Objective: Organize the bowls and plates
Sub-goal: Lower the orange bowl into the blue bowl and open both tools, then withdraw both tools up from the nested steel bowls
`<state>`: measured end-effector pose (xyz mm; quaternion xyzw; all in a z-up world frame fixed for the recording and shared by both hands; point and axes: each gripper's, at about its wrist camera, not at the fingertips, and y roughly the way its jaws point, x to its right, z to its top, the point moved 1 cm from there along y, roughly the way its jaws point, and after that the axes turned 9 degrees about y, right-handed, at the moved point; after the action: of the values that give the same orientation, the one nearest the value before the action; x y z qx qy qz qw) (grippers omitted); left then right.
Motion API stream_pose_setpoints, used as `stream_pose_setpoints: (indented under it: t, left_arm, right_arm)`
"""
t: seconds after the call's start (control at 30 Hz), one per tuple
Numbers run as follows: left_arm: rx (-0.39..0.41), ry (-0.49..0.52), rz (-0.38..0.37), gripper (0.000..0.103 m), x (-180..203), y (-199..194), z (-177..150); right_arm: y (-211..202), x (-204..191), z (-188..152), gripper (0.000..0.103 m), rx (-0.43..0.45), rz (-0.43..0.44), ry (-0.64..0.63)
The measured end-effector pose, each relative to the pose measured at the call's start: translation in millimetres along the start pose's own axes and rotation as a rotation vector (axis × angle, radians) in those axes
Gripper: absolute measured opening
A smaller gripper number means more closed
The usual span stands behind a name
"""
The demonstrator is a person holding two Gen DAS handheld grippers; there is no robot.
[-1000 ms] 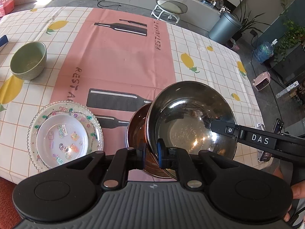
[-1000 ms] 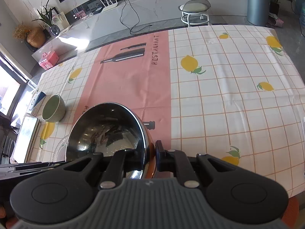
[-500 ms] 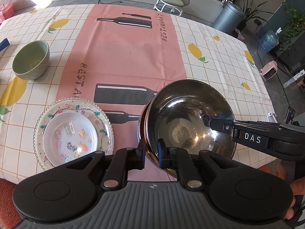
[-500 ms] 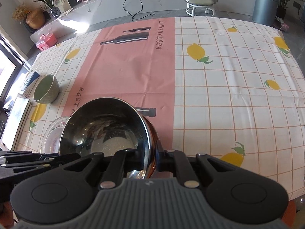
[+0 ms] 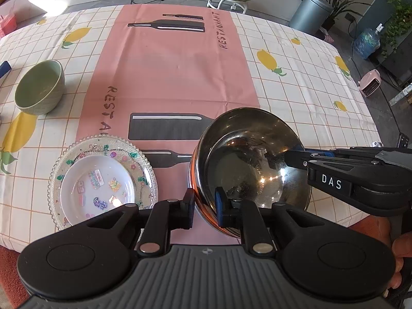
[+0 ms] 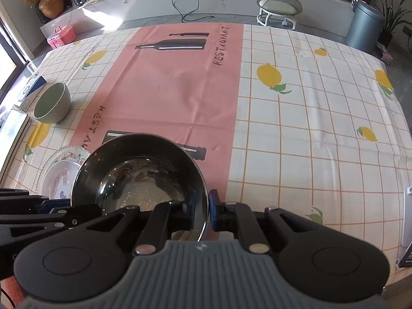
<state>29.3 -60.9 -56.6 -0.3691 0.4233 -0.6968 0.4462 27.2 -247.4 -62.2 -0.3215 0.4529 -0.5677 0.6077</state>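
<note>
A shiny steel bowl [image 5: 247, 170] is held near the table's front edge, and it shows in the right wrist view [image 6: 139, 180] too. My left gripper [image 5: 204, 206] is shut on its near-left rim. My right gripper [image 6: 202, 209] is shut on its right rim and shows in the left wrist view [image 5: 296, 158]. A clear beaded plate [image 5: 144, 164] with a small white plate [image 5: 97, 185] on it lies to the left. A green bowl [image 5: 40, 87] stands at the far left.
The table carries a pink and lemon-check cloth [image 6: 296, 128]. A blue and white box [image 6: 32, 91] lies beyond the green bowl. A stool [image 6: 279, 7] and a grey bin [image 6: 364, 25] stand past the far edge. A phone-like device [image 6: 406, 226] lies at the right edge.
Both grippers have kept hold of the steel bowl, and it has levelled out and dropped a little toward the table. The plates and green bowl have not moved.
</note>
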Motion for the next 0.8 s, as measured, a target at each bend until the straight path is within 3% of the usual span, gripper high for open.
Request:
stream_pose_setpoints:
  t: [0.33,0.5,0.8]
  left_arm:
    - [0.021,-0.01,-0.006,0.018,-5,-6,5]
    - [0.036,-0.019,-0.014,0.022,-9,-11,8]
    - [0.11,0.021,-0.007,0.037,-8,-31,15]
  right_arm:
    - [-2,-2,1,0.012,0.014,0.001,-0.023]
    - [-9,-1,4,0.031,0.04,-0.002,-0.021]
    - [-31,-8,12,0.048,0.107,0.034,-0.026]
